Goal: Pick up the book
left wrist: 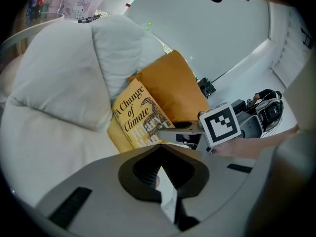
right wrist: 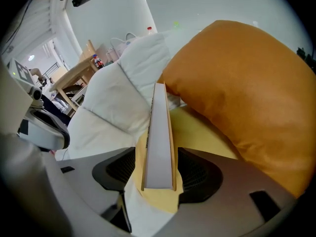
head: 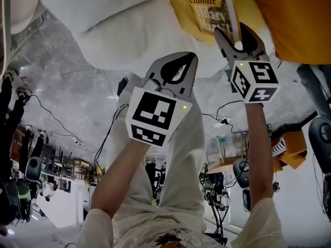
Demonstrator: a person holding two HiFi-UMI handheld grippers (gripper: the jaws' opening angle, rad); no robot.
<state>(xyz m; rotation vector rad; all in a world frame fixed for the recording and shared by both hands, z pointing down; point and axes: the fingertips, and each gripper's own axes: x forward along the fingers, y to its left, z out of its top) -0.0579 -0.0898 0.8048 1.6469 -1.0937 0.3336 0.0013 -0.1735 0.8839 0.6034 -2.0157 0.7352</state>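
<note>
White pillow [head: 119,25] lay left of book [head: 209,6]. Left gripper [head: 178,61] hung below-left of book, apart from it, jaws pressed together, nothing between. Yellow-covered book rested on yellow fabric [right wrist: 202,132]. Right gripper [head: 237,35] straddled book's near edge, jaws wide, pads clear of both covers. Orange cushion [head: 295,19] bulked just right of book.
</note>
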